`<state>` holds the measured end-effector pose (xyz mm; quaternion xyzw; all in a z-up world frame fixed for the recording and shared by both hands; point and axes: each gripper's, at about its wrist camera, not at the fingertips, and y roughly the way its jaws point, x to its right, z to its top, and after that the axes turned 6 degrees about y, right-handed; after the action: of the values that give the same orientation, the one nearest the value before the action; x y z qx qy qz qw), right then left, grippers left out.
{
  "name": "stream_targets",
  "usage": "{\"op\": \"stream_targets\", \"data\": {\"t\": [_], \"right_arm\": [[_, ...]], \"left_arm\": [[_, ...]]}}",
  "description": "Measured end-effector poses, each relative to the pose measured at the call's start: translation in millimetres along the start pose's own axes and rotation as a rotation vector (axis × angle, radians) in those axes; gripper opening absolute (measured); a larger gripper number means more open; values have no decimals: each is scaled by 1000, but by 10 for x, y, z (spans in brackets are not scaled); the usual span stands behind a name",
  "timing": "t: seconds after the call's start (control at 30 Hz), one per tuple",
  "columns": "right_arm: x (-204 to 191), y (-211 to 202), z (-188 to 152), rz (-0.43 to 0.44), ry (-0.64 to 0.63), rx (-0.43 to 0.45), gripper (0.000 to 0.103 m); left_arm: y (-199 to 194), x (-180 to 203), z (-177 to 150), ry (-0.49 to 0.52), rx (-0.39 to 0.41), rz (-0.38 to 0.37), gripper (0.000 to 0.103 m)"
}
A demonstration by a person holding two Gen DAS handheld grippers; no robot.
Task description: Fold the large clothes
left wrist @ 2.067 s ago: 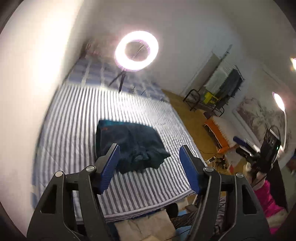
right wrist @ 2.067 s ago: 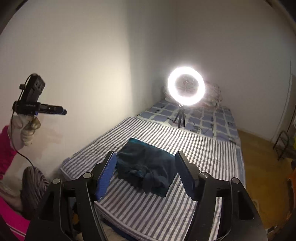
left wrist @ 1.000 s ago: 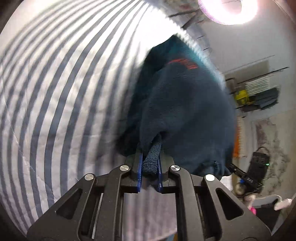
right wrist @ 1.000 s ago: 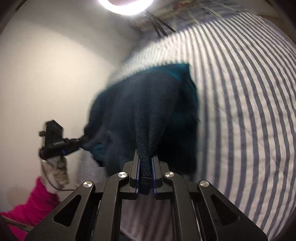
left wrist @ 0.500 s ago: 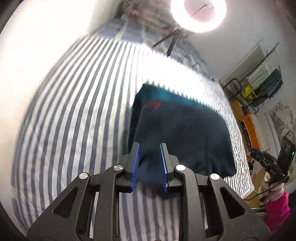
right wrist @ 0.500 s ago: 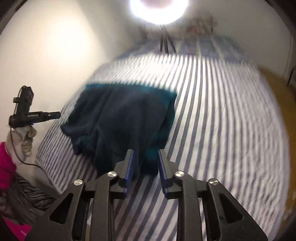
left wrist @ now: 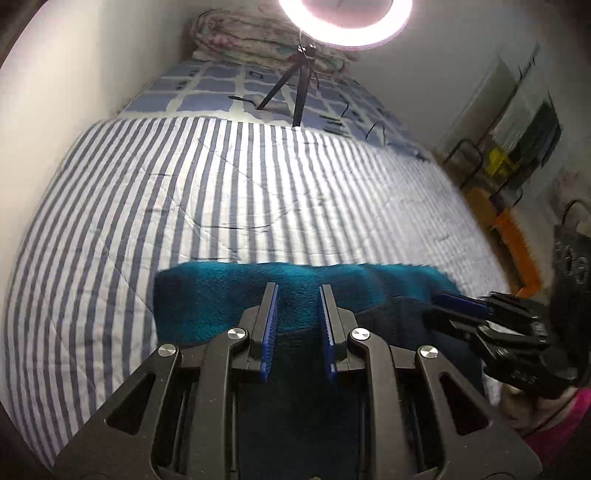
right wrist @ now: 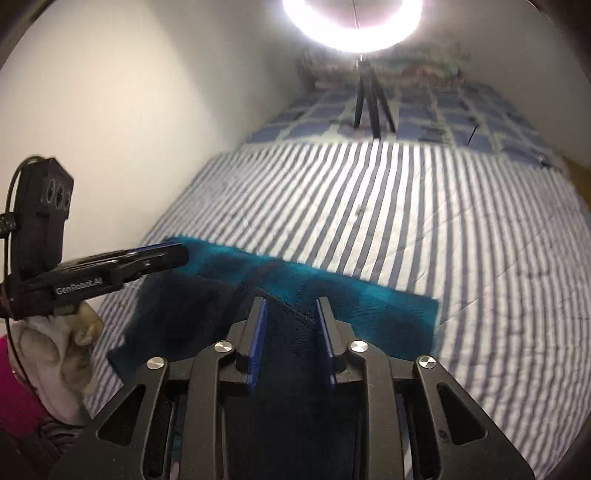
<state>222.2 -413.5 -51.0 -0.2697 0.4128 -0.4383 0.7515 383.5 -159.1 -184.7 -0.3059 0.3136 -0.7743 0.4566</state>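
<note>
1 garment (left wrist: 221, 295) — 2 claws (left wrist: 297, 325) (right wrist: 290, 332) — 1 ring light (left wrist: 345, 22).

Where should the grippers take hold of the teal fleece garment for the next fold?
Probably at its two far corners. The teal fleece garment lies spread flat on the striped bedspread, its far edge running straight across. Each gripper could come from its own side, fingers sliding low under a corner, then draw that edge back toward the person.
</note>
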Motion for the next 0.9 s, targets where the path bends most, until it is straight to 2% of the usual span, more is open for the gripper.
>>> {"op": "stream_targets", "data": {"t": [0.07, 0.1, 0.13, 0.2, 0.3, 0.4, 0.5, 0.57, 0.7, 0.77, 0.83, 0.9], "right_arm": [[6, 157, -170, -31, -37, -28, 23], [32, 239, -266, -39, -36, -25, 23], [48, 279, -325, -33, -33, -13, 23], [63, 319, -348, -34, -32, 9, 23], [30, 286, -218, -40, -35, -27, 23], [46, -49, -132, 21, -21, -4, 22], [139, -347, -231, 70, 20, 8, 22], [183, -432, -378, 85, 31, -25, 23], [174, -284, -682, 20, -25, -123, 23], [250, -100, -815, -2, 9, -170, 23], [265, 6, -956, -18, -15, -162, 23], [248, -12, -961, -28, -24, -156, 23]], "left_arm": [[206, -113, -117, 1, -37, -6, 20], [360, -220, -189, -36, -71, -37, 20], [456, -316, -262, -74, -69, -69, 20], [481, -376, -304, -85, -32, -94, 20], [393, -349, -241, -62, -52, -86, 20], [67, -326, -166, -63, -23, -54, 20], [-245, -250, -287, -44, -12, -65, 20], [-311, -185, -418, -15, -31, -72, 20], [-239, -211, -690, -5, -90, -61, 20], [4, -338, -880, -45, -162, -72, 20], [27, -373, -959, -64, -140, -94, 20], [-25, -274, -922, 12, -147, -60, 20]]}}
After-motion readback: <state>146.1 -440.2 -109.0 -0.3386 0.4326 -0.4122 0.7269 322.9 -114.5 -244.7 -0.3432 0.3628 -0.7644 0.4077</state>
